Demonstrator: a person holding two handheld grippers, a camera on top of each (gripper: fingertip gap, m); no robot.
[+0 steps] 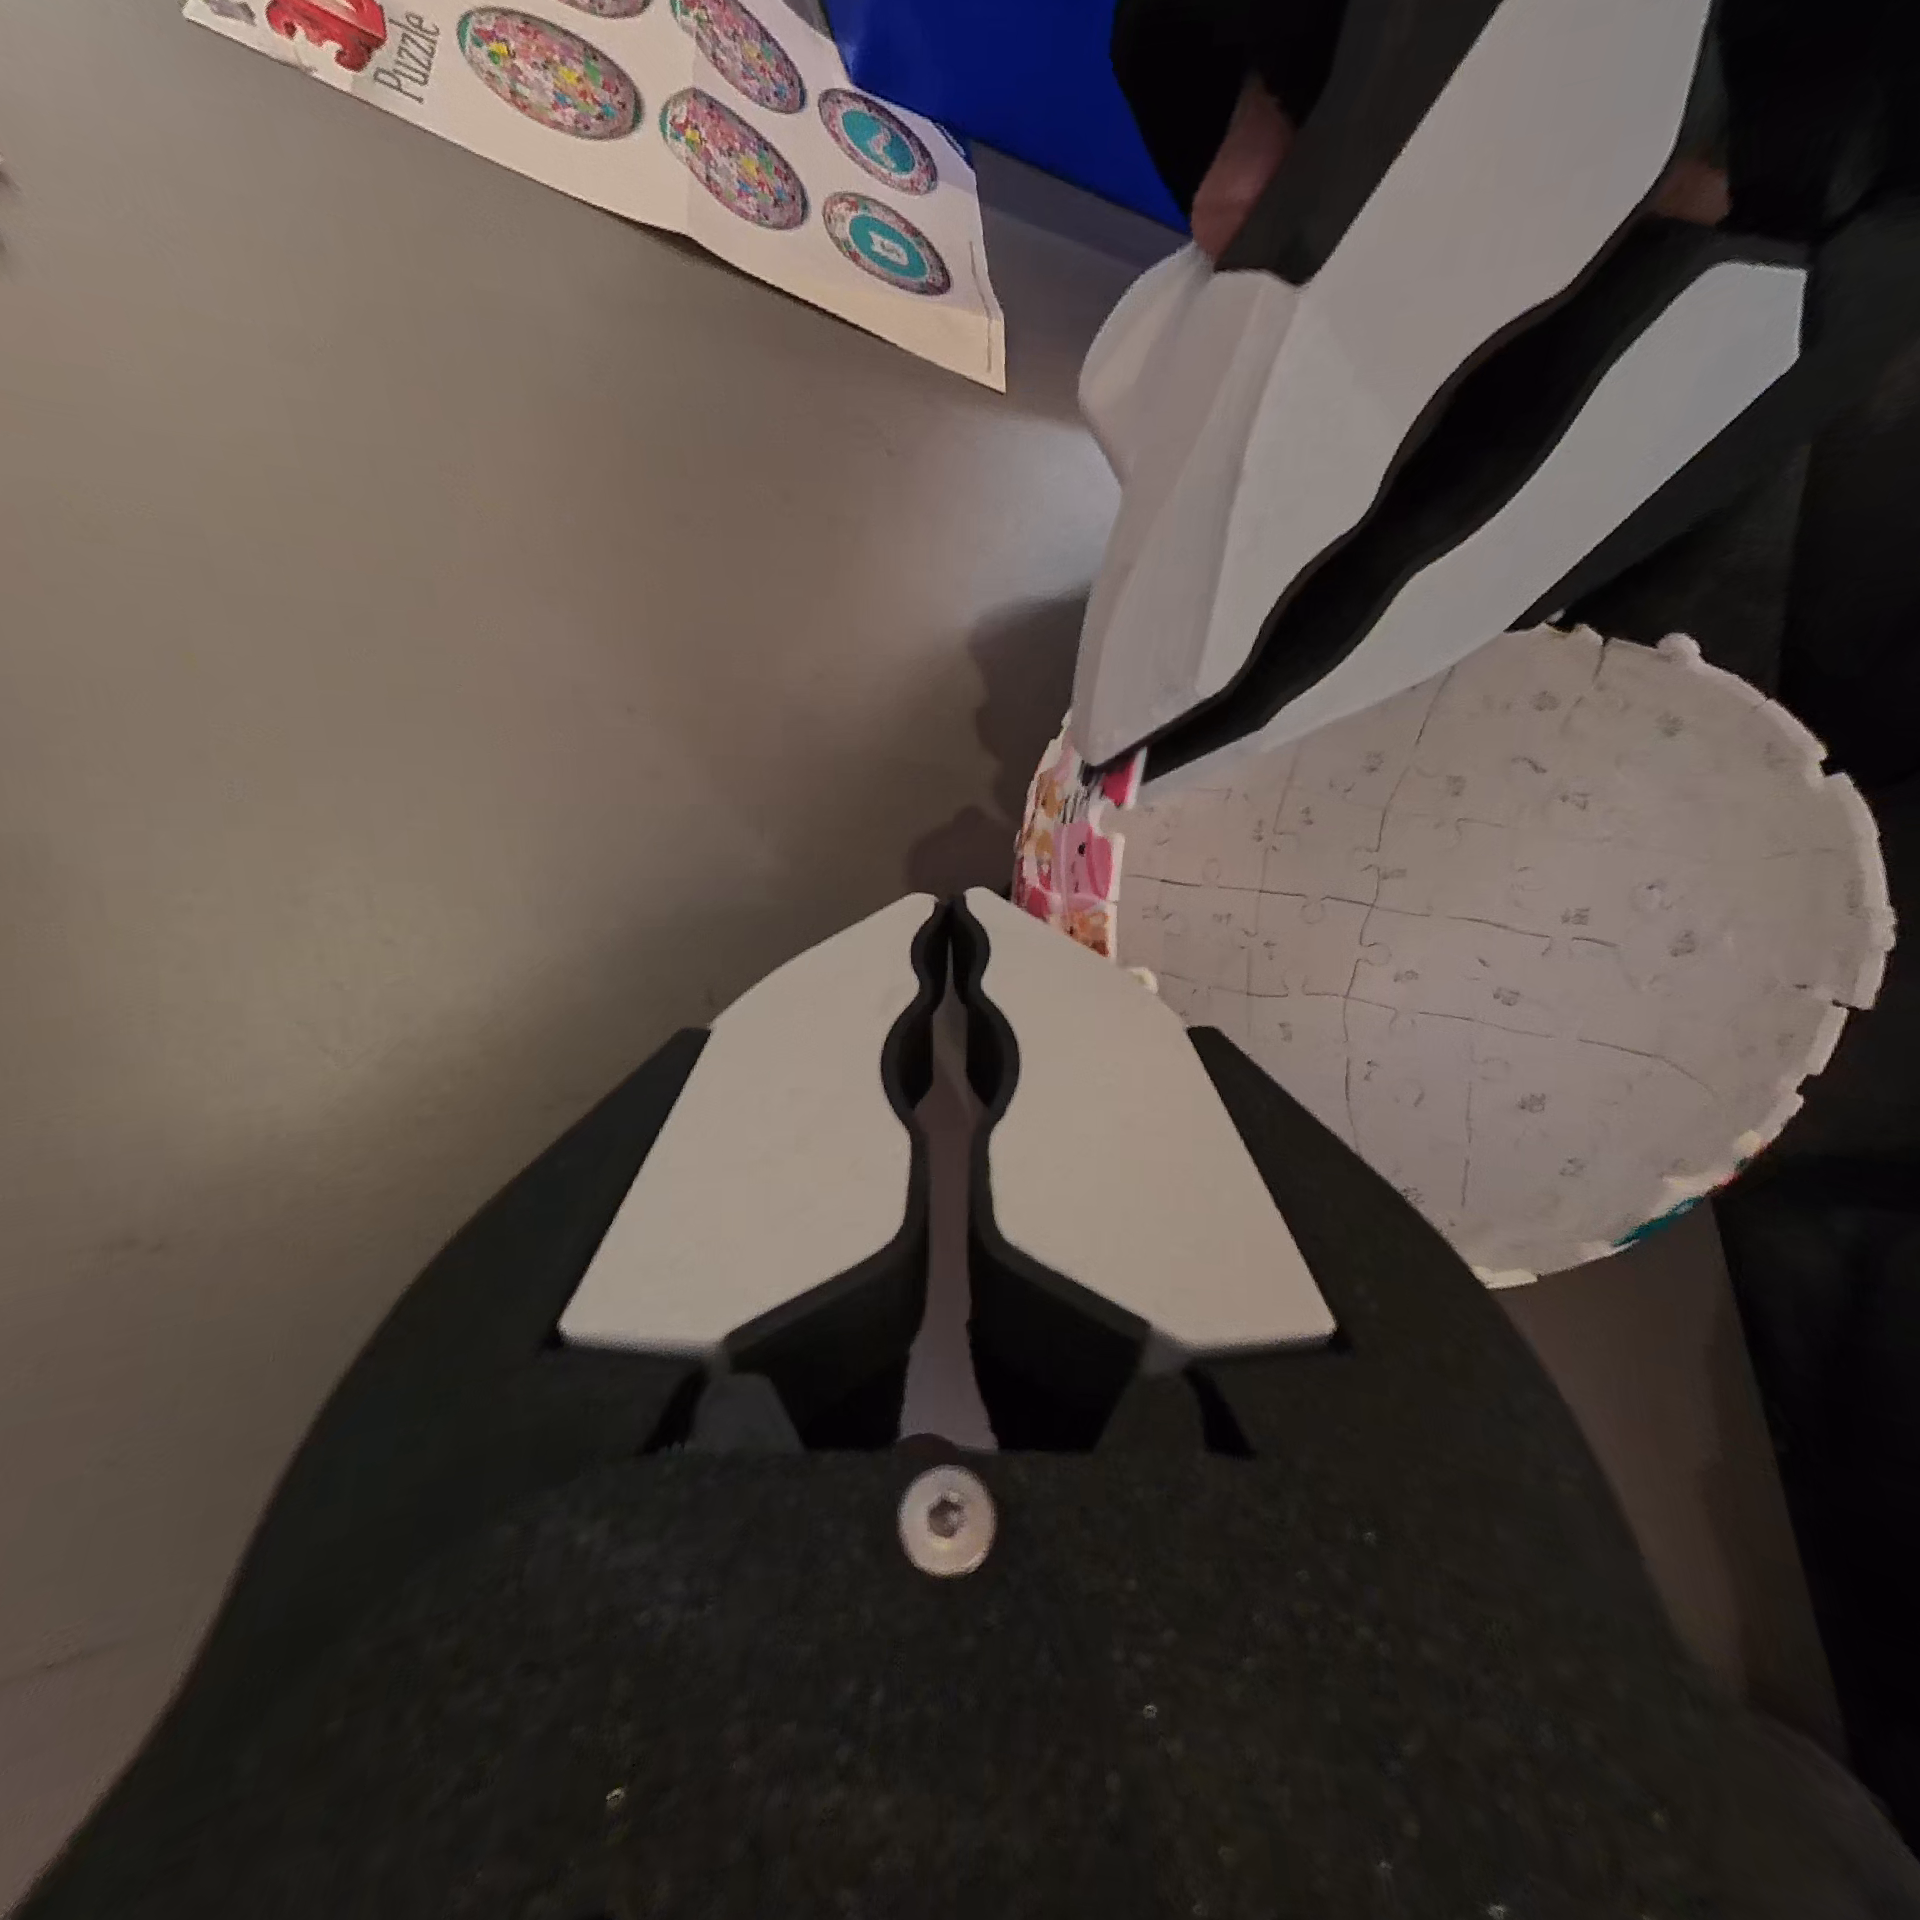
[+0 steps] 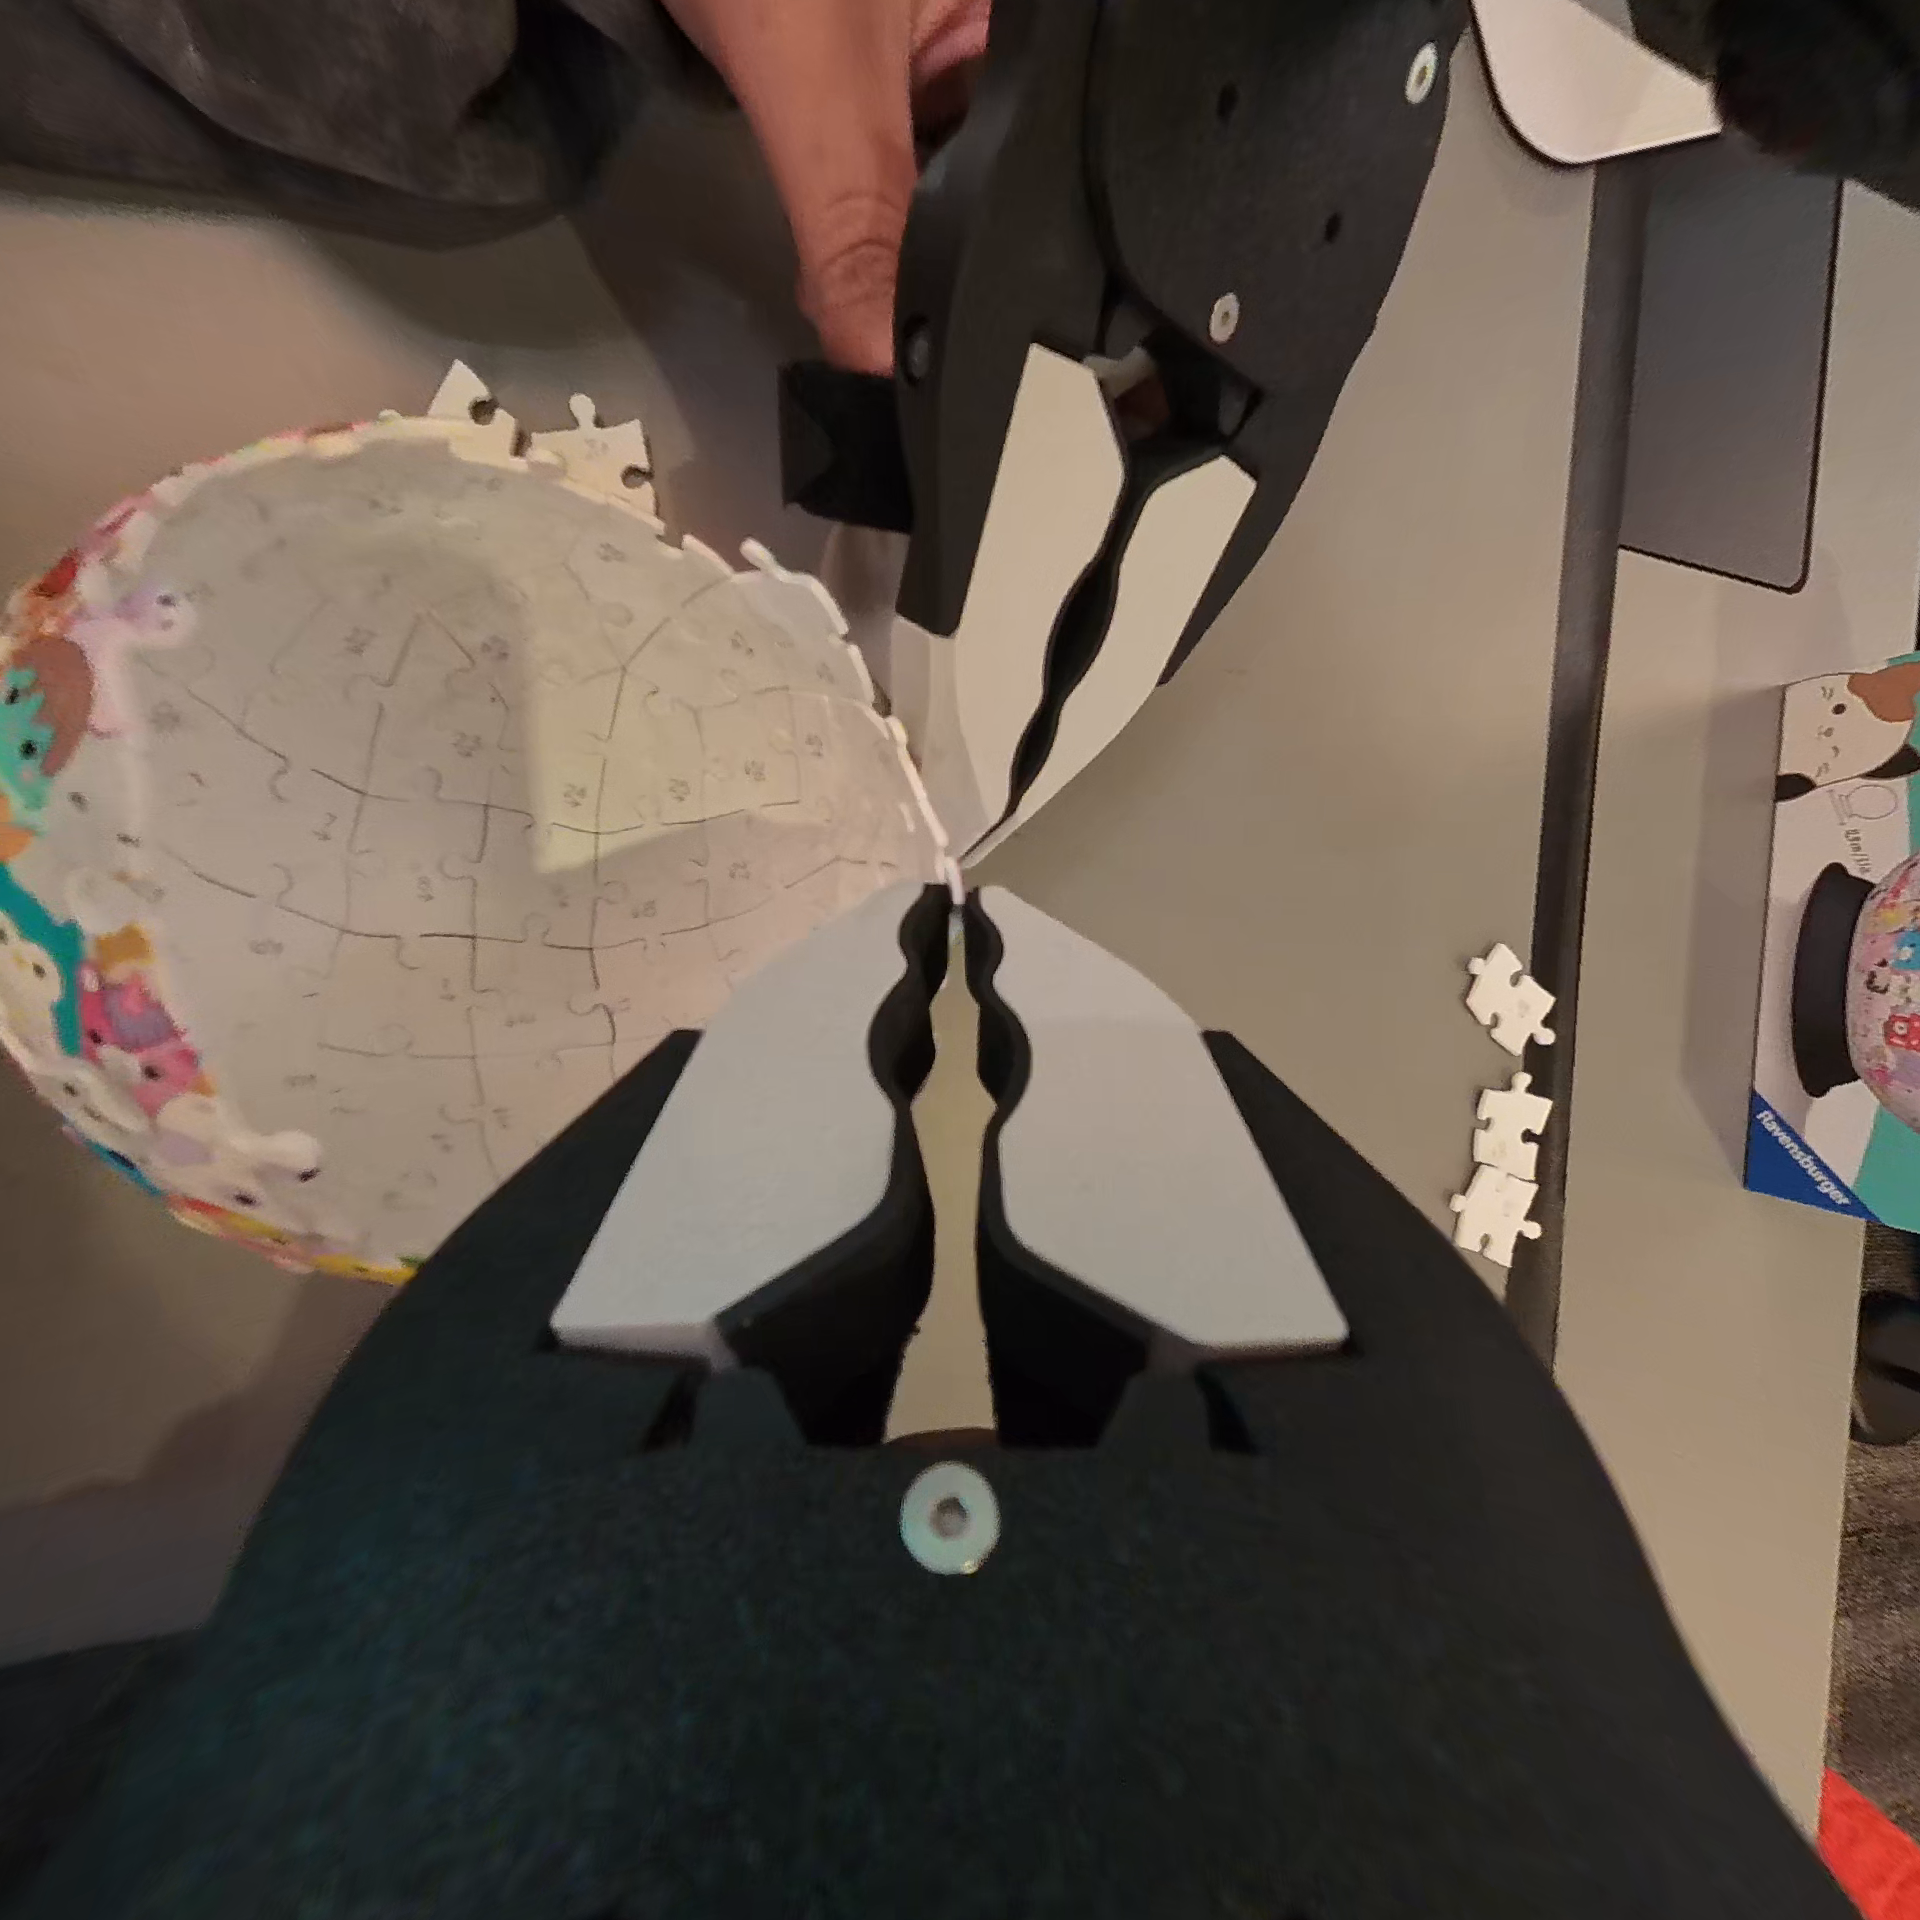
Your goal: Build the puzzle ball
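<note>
The half-built puzzle ball is an open shell, white inside and printed with colourful figures outside. It is tilted above the grey table. My right gripper is shut on the shell's rim; the left wrist view shows its tips pinching a pink rim piece. My left gripper is shut, with nothing visible between its pads, just left of the shell's coloured edge. In the right wrist view it comes from above, its tips right at the rim of the shell, close to my right fingertips.
An instruction sheet and a blue box lie at the far side. Three loose white pieces lie by the table's dark edge strip, with the puzzle box beyond. More loose pieces lie behind the shell. A hand holds the left gripper. Both grippers' tips are close together, under 4 cm apart.
</note>
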